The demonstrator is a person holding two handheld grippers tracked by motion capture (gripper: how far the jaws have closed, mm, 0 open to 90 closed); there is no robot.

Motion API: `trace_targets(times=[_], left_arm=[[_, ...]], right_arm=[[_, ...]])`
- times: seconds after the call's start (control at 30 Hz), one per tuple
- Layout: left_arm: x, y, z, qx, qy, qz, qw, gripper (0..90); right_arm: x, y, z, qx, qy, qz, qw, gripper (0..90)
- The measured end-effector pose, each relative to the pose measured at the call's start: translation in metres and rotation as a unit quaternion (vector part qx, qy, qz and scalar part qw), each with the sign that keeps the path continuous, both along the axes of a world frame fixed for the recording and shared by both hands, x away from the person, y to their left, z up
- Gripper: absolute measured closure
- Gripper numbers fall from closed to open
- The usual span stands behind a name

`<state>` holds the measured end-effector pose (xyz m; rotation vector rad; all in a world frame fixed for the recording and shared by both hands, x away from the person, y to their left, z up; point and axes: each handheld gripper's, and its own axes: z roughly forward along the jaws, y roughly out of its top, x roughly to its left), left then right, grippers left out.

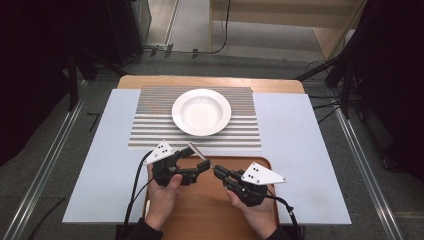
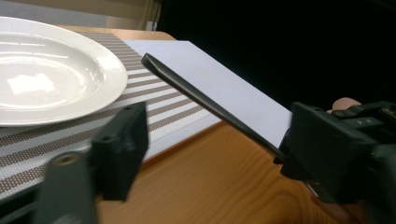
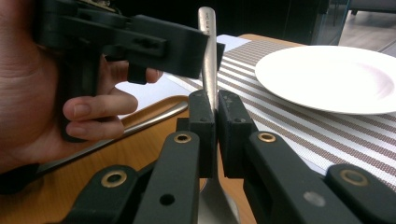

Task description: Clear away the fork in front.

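Cutlery piece [image 3: 208, 56]: one slim metal utensil with a flat, narrow handle and a rounded end, matt grey-silver; faint stamped lettering near the handle tip in the right gripper view. Which kind of utensil it is cannot be told, as its working end lies hidden under the jaws, though a broad, pale metal part widens below them at the bottom of that view.

Position: clamped between the pads of the right gripper [image 3: 216, 119], whose jaws stand almost fully together with only the thickness of the metal between them. The handle rises straight up out of the pinch and passes just behind one jaw of the left gripper [image 3: 154, 44]. In the left gripper view the same handle [image 2: 205, 100] appears dark and slanted, running from the right gripper's block at lower right up towards the upper left, over the edge of the striped placemat [image 2: 163, 100].

Left gripper: held in the person's left hand [image 3: 42, 100], jaws parted wide; the handle lies in the gap between them, touching neither pad as far as can be seen.

High view: left gripper [image 1: 192, 157] and right gripper [image 1: 220, 172] meet tip to tip above the wooden tray [image 1: 210, 210], the utensil [image 1: 196, 150] angled up between them.

Nearby: white deep plate [image 1: 201, 112], beyond the fingertips, centred on the placemat.
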<state>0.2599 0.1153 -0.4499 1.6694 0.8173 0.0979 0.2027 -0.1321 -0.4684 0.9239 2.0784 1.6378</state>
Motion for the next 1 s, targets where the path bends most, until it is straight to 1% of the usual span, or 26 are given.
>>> trace_targets(times=[0.13, 0.27, 0.4, 0.43, 0.5, 0.57, 0.6, 0.67, 0.77, 0.87, 0.9, 1.0], left_arm=[[0.000, -0.001, 0.000, -0.005, 0.012, 0.001, 0.9999, 33.1], [0.001, -0.001, 0.000, -0.003, 0.015, 0.010, 0.9998, 41.4], [0.001, -0.001, 0.000, -0.007, 0.021, 0.009, 0.9997, 48.3], [0.000, -0.001, 0.000, -0.010, 0.023, 0.004, 0.9997, 51.4], [0.001, -0.003, -0.001, -0.006, 0.028, 0.002, 0.9996, 55.6], [0.004, -0.003, -0.003, -0.011, 0.043, -0.007, 0.9990, 57.4], [0.005, -0.002, -0.004, -0.013, 0.049, -0.013, 0.9986, 59.9], [0.005, -0.003, -0.005, -0.014, 0.053, -0.016, 0.9984, 62.8], [0.006, -0.002, -0.004, -0.021, 0.059, -0.022, 0.9978, 66.3], [0.007, 0.001, -0.005, -0.032, 0.064, -0.032, 0.9969, 69.7], [0.008, 0.001, -0.005, -0.039, 0.066, -0.037, 0.9964, 71.5], [0.007, 0.000, -0.004, -0.055, 0.067, -0.060, 0.9944, 80.7]], right_arm=[[-0.002, 0.004, -0.001, -0.003, -0.002, 0.000, 1.0000, 83.8], [-0.002, 0.006, -0.002, -0.008, -0.004, 0.002, 1.0000, 83.7], [-0.003, 0.008, -0.002, -0.010, -0.005, -0.003, 0.9999, 83.7], [-0.003, 0.008, -0.002, -0.011, -0.005, -0.005, 0.9999, 83.7], [-0.003, 0.009, -0.003, -0.012, -0.001, -0.010, 0.9999, 83.7], [-0.003, 0.009, -0.004, -0.014, 0.001, -0.012, 0.9998, 83.7], [-0.003, 0.010, -0.004, -0.015, 0.000, -0.012, 0.9998, 83.7], [-0.003, 0.010, -0.004, -0.016, 0.000, -0.013, 0.9998, 83.7], [-0.004, 0.011, -0.004, -0.017, 0.000, -0.013, 0.9998, 83.7], [-0.004, 0.012, -0.005, -0.018, 0.000, -0.013, 0.9998, 83.7], [-0.004, 0.013, -0.005, -0.018, 0.001, -0.013, 0.9997, 83.6], [-0.003, 0.015, -0.008, -0.021, 0.006, -0.012, 0.9997, 83.4]])
